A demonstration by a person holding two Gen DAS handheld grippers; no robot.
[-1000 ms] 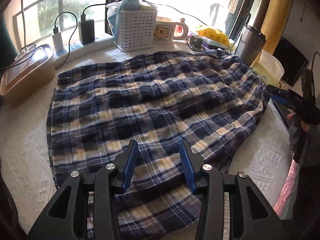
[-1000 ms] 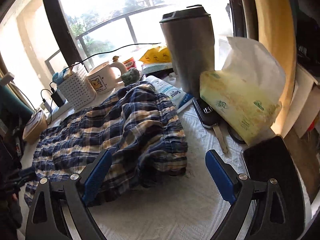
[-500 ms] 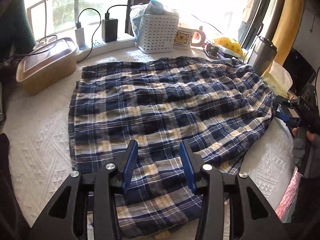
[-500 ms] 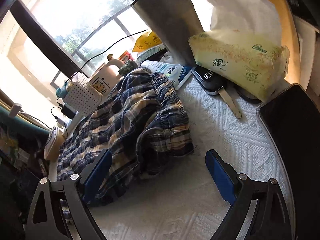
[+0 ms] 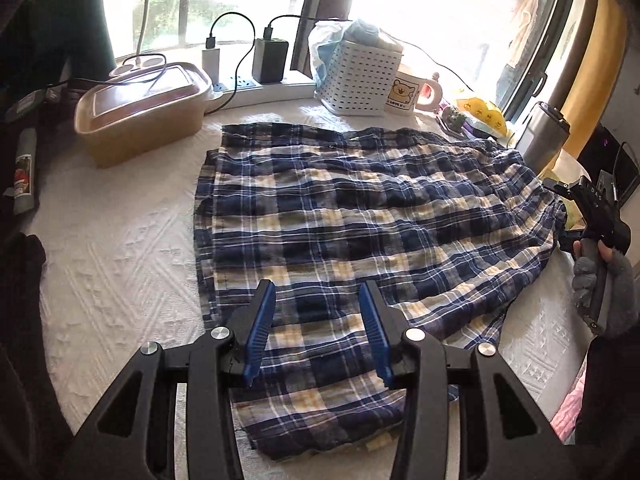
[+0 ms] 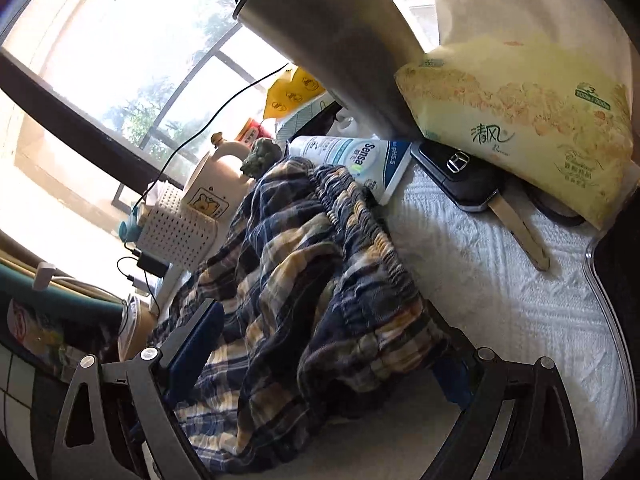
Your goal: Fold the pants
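The plaid pants [image 5: 360,220] lie spread on the tabletop [image 5: 120,248]. The right gripper [image 6: 320,360] straddles the bunched waistband, fingers wide apart; it should pinch both layers. The left gripper [image 5: 316,332] hovers half-open, empty.

1. The plaid pants [image 5: 360,216] lie spread nearly flat on the white textured counter [image 5: 120,264], with the waistband end toward the right.
2. The left tongs [image 5: 318,300] hang over the near edge of the pants, jaws partly apart with nothing between the blue pads [image 5: 260,336]; whether the tips touch the cloth cannot be told.
3. At the far right, the right tongs [image 5: 560,200], held by a hand [image 5: 608,280] in a grey fingerless glove, meet the waistband end; their jaws are hidden.
4. Behind the pants stand a white perforated basket [image 5: 360,80], a bear mug [image 5: 410,94] and a steel tumbler [image 5: 544,136].
5. A tan lidded container [image 5: 140,112] sits at the back left, beside a power strip [image 5: 256,88] with chargers plugged in.
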